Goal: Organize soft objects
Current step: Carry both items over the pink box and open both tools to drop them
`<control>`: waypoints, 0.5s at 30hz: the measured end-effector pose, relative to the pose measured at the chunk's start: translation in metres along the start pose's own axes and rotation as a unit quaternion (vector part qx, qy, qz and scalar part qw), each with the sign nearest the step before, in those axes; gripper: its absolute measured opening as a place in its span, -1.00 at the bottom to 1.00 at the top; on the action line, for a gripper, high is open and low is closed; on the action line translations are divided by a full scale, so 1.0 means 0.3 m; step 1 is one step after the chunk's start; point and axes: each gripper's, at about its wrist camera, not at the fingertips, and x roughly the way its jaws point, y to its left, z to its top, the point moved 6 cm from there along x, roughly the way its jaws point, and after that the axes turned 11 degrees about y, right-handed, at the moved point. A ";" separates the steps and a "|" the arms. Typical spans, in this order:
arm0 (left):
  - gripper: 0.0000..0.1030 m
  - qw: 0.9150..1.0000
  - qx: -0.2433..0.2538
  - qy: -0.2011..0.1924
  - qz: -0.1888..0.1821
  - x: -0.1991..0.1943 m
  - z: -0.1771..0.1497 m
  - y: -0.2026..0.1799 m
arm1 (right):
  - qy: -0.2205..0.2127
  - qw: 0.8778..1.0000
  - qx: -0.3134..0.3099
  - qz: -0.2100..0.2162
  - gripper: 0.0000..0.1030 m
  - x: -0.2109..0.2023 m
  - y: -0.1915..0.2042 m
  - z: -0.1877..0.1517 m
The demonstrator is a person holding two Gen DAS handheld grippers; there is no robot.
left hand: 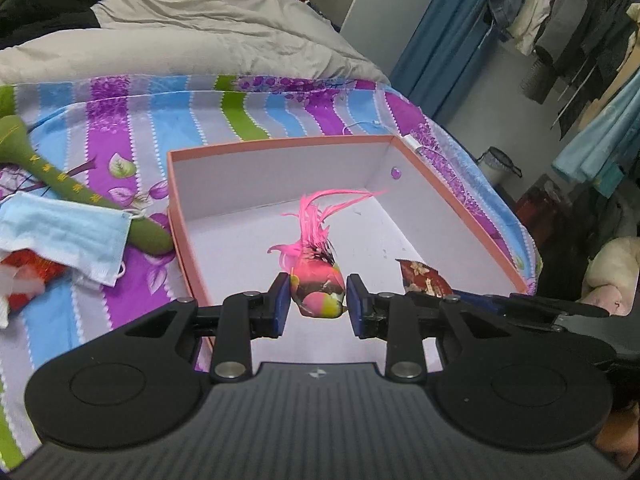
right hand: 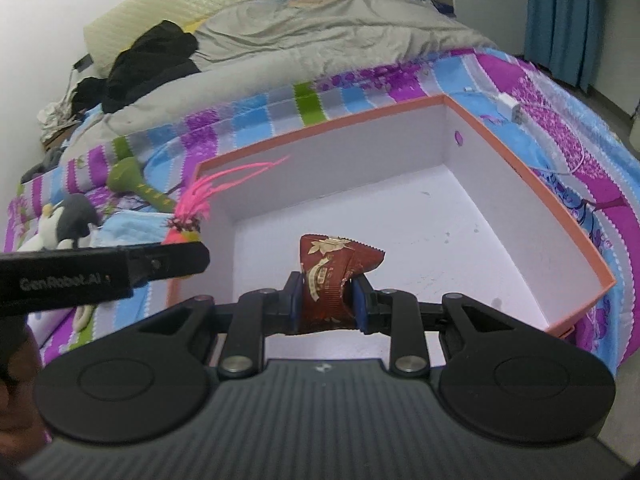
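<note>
Broadly, a bed fills both views: a grey duvet (left hand: 192,28) across the upper frame, a striped purple, blue and green sheet (left hand: 132,120) below it, with clothes hanging (left hand: 560,20) at upper right. On the sheet sits an open pink-rimmed box (left hand: 280,143), white inside. At centre, the left gripper (left hand: 318,304) clamps a pink feathered toy bird (left hand: 318,288) over the box, its long axis running up the frame, tail plumes pointing to the far wall. The right gripper (right hand: 326,304) pinches an upright dark red patterned pouch (right hand: 328,280) between its pads, above the box floor.
</note>
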 end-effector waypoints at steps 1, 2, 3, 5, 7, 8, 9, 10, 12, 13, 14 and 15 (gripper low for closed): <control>-0.32 1.000 0.000 0.003 0.000 0.015 0.011 0.002 | 0.003 1.000 0.004 0.000 -0.41 0.015 -0.010 0.006; -0.32 1.000 0.000 0.005 0.001 0.030 0.021 0.005 | 0.005 1.000 0.007 0.000 -0.41 0.028 -0.019 0.010; -0.32 1.000 -0.001 0.006 0.002 0.039 0.029 0.008 | 0.008 1.000 0.009 0.001 -0.41 0.042 -0.025 0.014; -0.32 1.000 -0.002 0.009 0.003 0.054 0.039 0.014 | 0.011 1.000 0.010 0.004 -0.41 0.065 -0.034 0.019; -0.32 1.000 -0.006 0.014 0.007 0.071 0.040 0.022 | 0.015 1.000 0.018 0.002 -0.40 0.085 -0.044 0.020; -0.31 1.000 -0.008 0.017 0.008 0.078 0.039 0.025 | 0.018 1.000 0.023 0.002 -0.37 0.094 -0.051 0.019; -0.29 1.000 -0.009 0.020 0.011 0.084 0.038 0.028 | 0.021 0.999 0.028 0.001 -0.34 0.102 -0.057 0.019; -0.26 1.000 -0.009 0.021 0.014 0.088 0.036 0.029 | 0.022 0.999 0.027 -0.003 -0.29 0.106 -0.062 0.020; -0.06 0.999 -0.010 0.026 0.020 0.097 0.032 0.032 | 0.019 0.999 0.009 -0.025 -0.06 0.106 -0.059 0.020; -0.03 0.999 -0.010 0.025 0.022 0.096 0.028 0.032 | 0.015 0.999 0.003 -0.030 -0.02 0.103 -0.059 0.022; -0.02 0.999 -0.010 0.023 0.023 0.092 0.026 0.029 | 0.011 1.000 0.001 -0.029 0.00 0.095 -0.060 0.022; -0.02 0.999 -0.009 0.021 0.023 0.088 0.024 0.026 | 0.010 1.000 0.004 -0.025 0.01 0.088 -0.064 0.022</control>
